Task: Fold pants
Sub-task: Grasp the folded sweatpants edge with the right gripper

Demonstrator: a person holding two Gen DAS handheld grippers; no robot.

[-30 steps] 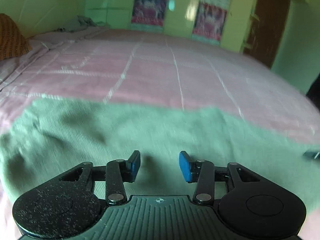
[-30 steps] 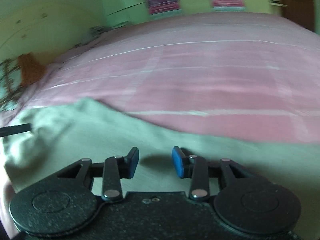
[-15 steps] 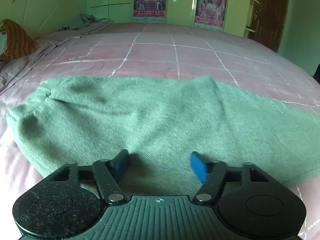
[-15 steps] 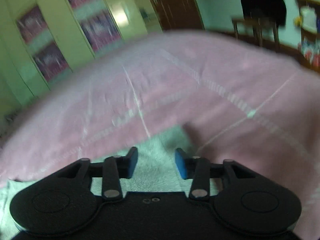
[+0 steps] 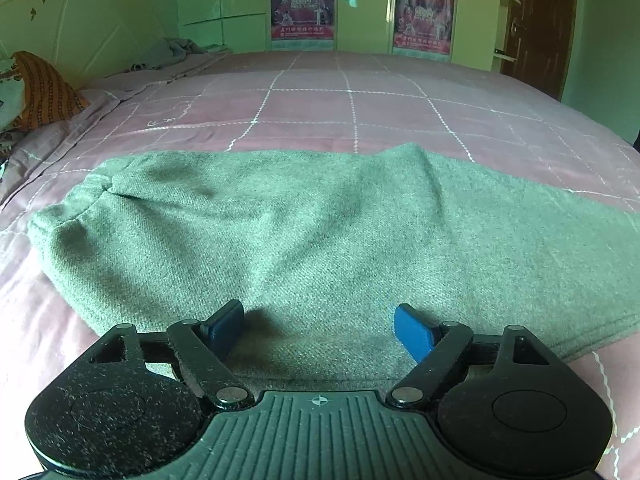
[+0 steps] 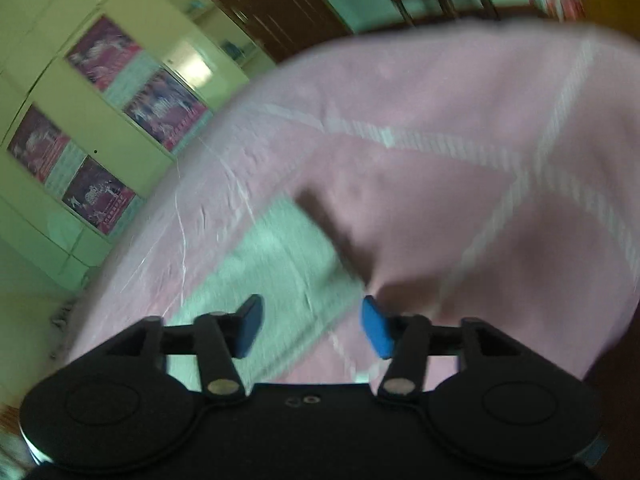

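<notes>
While opening, left claw hovers over pants.

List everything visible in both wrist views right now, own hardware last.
pants: 1, green, spread flat on the bed, near edge
bedspread: 1, pink with a white grid, covers the bed
posters: 2 in left view, red and purple, on cupboard doors behind the bed
door: 1, dark brown, far right
striped cloth: 1, orange, far left of the bed
crumpled cloth: 1, grey, far left corner of the bed
left gripper: 1, black with blue pads, jaws opening, over the pants, holding nothing
right gripper: 1, same, jaws opening, over the pants' end, view blurred
</notes>
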